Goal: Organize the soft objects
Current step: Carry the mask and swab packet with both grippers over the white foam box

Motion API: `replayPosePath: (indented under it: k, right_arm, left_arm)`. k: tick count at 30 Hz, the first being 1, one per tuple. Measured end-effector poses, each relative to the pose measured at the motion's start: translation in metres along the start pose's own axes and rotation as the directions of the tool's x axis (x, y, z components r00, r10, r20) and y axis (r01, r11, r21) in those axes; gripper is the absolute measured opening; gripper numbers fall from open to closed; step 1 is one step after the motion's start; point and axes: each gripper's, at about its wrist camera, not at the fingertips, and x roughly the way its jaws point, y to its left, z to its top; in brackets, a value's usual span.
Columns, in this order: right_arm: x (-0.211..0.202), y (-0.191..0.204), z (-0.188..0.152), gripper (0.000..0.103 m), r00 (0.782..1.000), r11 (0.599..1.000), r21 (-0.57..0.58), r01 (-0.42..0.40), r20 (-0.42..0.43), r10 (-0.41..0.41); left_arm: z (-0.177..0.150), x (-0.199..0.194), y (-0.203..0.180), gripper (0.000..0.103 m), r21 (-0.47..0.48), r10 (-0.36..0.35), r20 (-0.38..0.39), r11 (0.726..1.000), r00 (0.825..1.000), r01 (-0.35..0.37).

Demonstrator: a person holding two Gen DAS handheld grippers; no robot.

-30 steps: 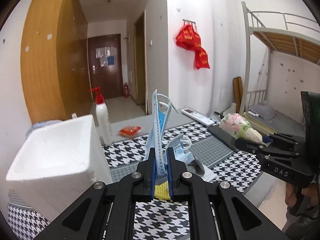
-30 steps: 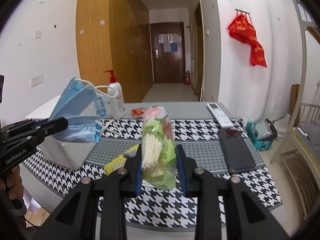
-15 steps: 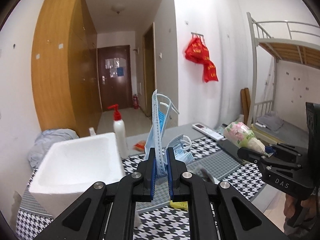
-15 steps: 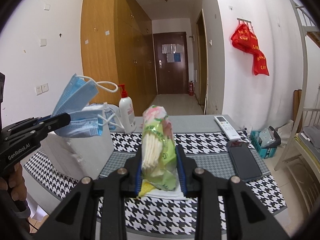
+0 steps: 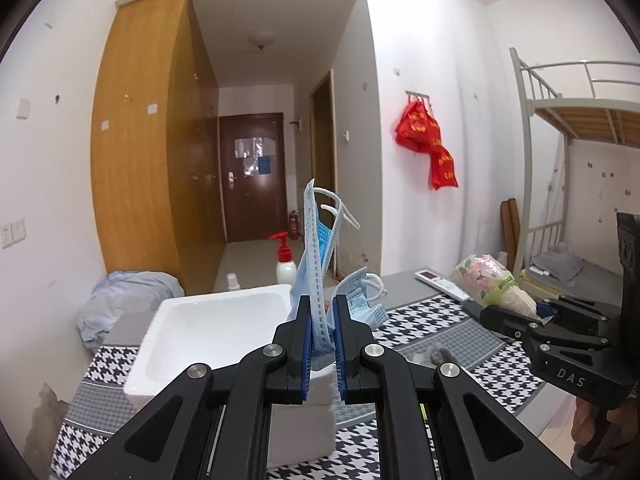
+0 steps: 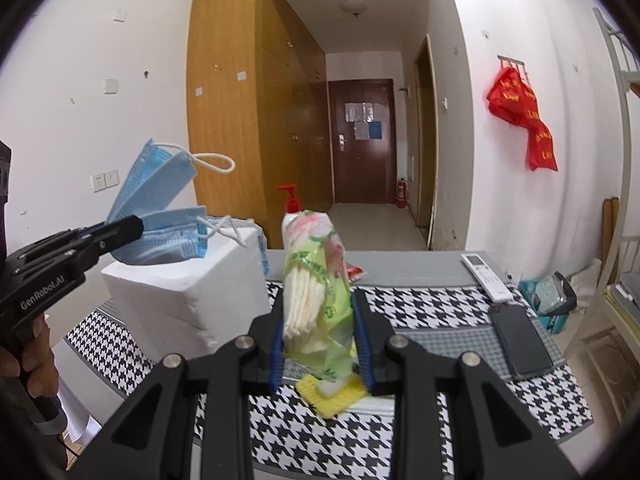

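Left gripper clamped on a bunch of blue face masks, ear loops sticking up, held over the near rim of the white foam box on the houndstooth tablecloth. At right, the right gripper pinches a floral tissue pack, w/ a white remote just behind it. Red-pump bottle stands behind the box.

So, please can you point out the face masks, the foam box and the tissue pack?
face masks (image 6: pixel 160 216), right wrist view, on the blue pleats.
foam box (image 5: pixel 216 328), left wrist view, on its inner floor.
tissue pack (image 6: pixel 316 280), right wrist view, on the green wrapper.
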Motion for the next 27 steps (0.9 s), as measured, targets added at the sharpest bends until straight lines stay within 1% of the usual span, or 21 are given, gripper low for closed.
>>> replayPosePath:
  k: [8,16,27]
  right_arm:
    - [0.014,0.019,0.011,0.034,0.999,0.998,-0.036,-0.047,0.002,0.047]
    - [0.021,0.031,0.017,0.034,0.995,0.994,-0.057,-0.094,0.004,0.095]
    - [0.033,0.048,0.023,0.034,0.99,0.986,-0.08,-0.143,-0.005,0.144]
  left_arm:
    - [0.0,-0.007,0.022,0.01,-0.031,0.047,0.021,0.998,0.999,-0.047]
    - [-0.002,-0.012,0.038,0.01,-0.05,0.094,0.014,0.994,0.995,-0.094]
    - [0.0,-0.015,0.049,0.011,-0.056,0.154,-0.002,0.987,0.988,-0.153]
